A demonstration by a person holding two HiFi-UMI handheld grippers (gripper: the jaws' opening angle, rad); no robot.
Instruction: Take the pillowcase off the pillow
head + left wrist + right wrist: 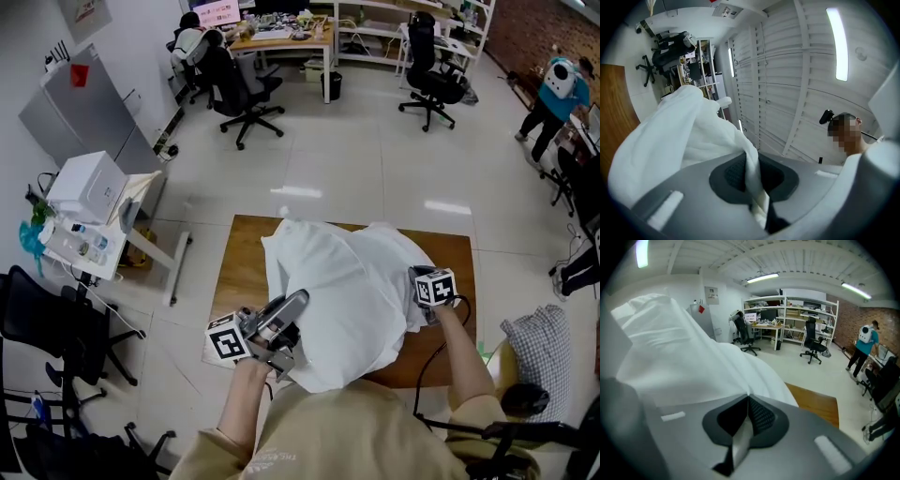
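Stripping step, apparently: pillowcase (pixel 342 291) sits mid-frame on the bench (pixel 246 272). Your left gripper (pixel 292 305), lower left, and right gripper (pixel 417 275), at right, each have jaws clamped on its white cloth. Next, draw it clear of the pillow.

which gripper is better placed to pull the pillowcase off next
Left, probably. The left gripper is shut on a fold of the white pillowcase at its near end, with room to pull; the right gripper pinches it at the side, better for anchoring.
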